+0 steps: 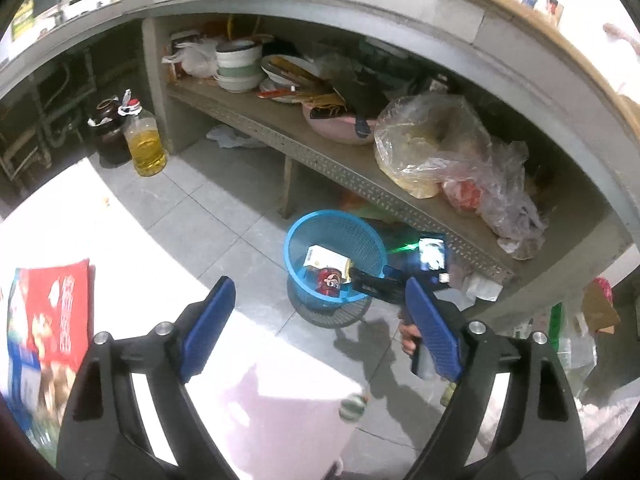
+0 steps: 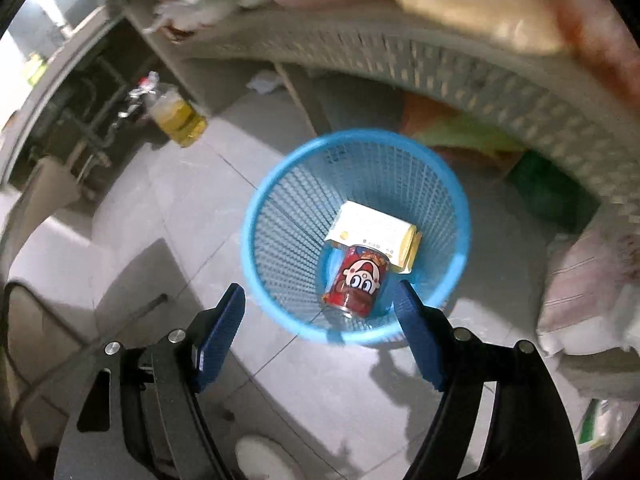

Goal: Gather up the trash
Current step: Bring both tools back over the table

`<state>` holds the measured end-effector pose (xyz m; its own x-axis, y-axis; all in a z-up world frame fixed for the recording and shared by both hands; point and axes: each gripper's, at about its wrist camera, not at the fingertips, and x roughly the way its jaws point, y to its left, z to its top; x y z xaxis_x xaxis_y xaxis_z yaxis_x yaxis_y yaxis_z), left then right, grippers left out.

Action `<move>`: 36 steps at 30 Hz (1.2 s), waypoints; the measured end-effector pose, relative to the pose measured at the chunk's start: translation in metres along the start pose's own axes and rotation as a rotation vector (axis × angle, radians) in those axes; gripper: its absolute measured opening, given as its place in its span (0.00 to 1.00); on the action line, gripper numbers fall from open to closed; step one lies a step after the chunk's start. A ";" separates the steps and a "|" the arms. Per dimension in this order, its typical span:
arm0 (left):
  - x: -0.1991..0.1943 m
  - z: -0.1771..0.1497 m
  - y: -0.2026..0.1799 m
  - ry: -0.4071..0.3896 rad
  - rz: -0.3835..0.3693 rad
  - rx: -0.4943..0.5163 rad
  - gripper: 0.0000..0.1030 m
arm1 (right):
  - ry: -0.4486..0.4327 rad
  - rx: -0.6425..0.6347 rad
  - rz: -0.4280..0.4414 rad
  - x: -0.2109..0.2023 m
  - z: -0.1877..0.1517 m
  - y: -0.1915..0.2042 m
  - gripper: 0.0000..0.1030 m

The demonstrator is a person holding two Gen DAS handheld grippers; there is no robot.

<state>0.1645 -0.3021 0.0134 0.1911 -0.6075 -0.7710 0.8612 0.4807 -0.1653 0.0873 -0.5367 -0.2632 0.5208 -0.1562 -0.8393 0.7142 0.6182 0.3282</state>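
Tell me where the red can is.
The red can lies at the bottom of the blue basket on the floor, against a white carton.

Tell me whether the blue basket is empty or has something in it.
Not empty. The blue basket holds a red can lying on its side and a white carton beside it.

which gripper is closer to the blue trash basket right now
Right. The right gripper hangs open just above the blue basket rim; the left gripper is open, farther back over the floor.
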 end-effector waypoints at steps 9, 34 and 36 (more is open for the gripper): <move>-0.064 -0.075 0.021 -0.059 0.086 -0.046 0.82 | -0.178 -0.108 0.067 -0.155 -0.048 0.044 0.77; -0.189 -0.271 0.145 -0.163 0.367 -0.421 0.82 | -0.043 -0.577 0.542 -0.246 -0.129 0.259 0.78; -0.191 -0.279 0.152 -0.179 0.346 -0.443 0.82 | -0.001 -0.584 0.594 -0.241 -0.132 0.276 0.78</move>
<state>0.1270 0.0636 -0.0364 0.5358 -0.4474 -0.7161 0.4630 0.8649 -0.1940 0.0972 -0.2266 -0.0279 0.7348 0.3214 -0.5973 -0.0366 0.8981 0.4382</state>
